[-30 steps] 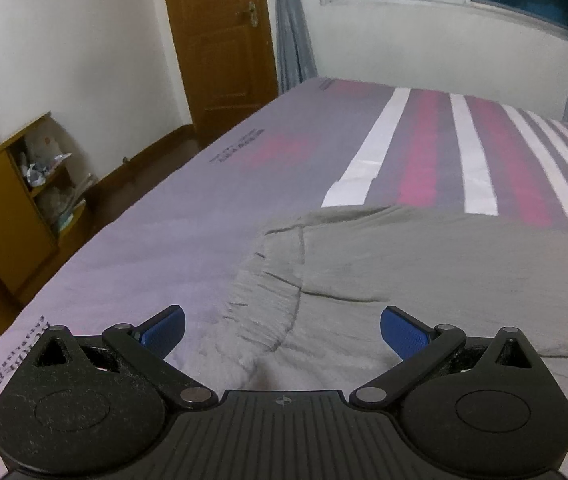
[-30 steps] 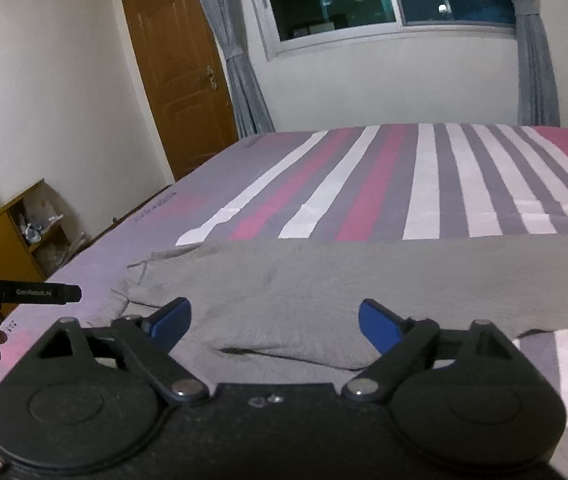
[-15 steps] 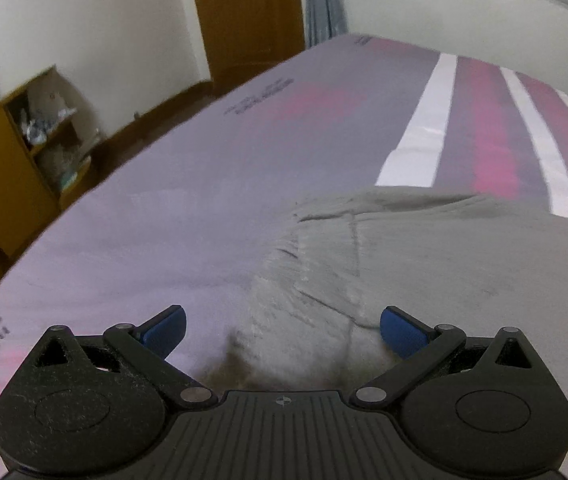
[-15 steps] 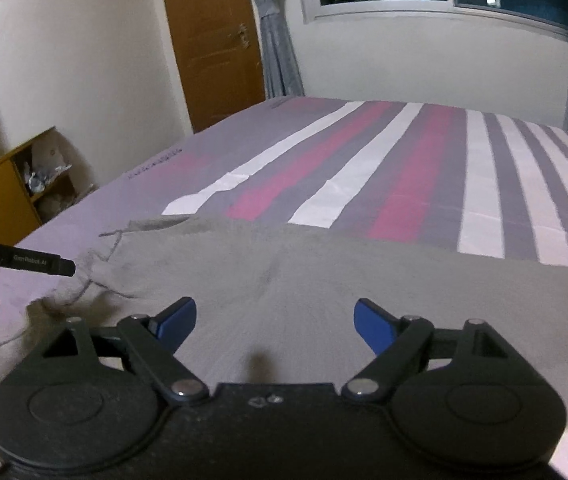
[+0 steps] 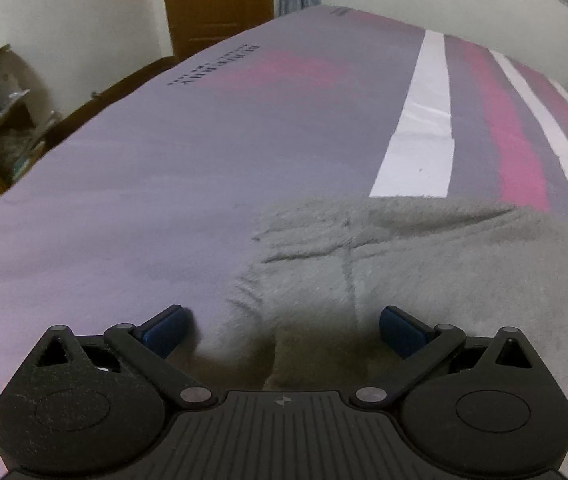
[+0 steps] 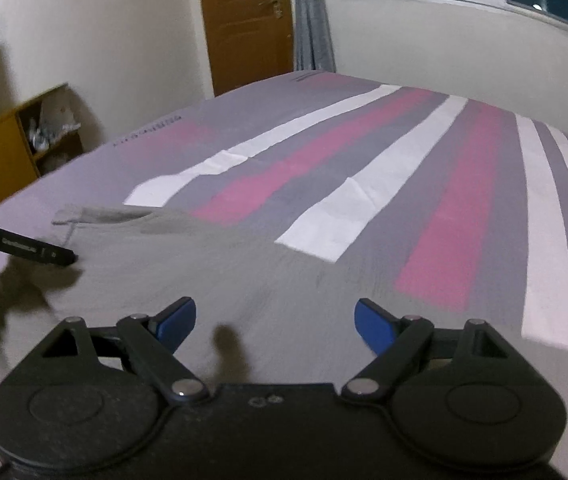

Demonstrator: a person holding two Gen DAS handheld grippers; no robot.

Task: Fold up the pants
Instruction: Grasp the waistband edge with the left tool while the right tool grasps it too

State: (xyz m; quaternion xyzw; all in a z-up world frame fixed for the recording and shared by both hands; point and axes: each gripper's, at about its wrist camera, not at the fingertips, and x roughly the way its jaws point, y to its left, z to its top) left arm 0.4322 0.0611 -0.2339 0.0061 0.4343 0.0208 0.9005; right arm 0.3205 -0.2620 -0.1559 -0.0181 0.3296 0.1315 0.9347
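Grey pants [image 5: 423, 280] flat on striped bed [image 5: 164, 184]. Left tongs [image 5: 284, 330] wide, just been closing slightly, straddling waistband edge, gripping nothing. Right tongs [image 6: 275, 322] wide, empty, over pants.

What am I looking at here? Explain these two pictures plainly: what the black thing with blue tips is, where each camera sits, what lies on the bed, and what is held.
There is no robot. A person holds a two-finger tool in each hand, and each tool carries a camera looking along its fingers.

One picture is from the left gripper, the other from the right gripper. The blue tips are the fingers.

Grey pants lie spread on a striped bed. In the right picture the left tool pokes in at the left edge, above the pants' end.

Nothing is held. Both grippers are open over the cloth; the left one's fingers have just been closing slightly, not gripping.
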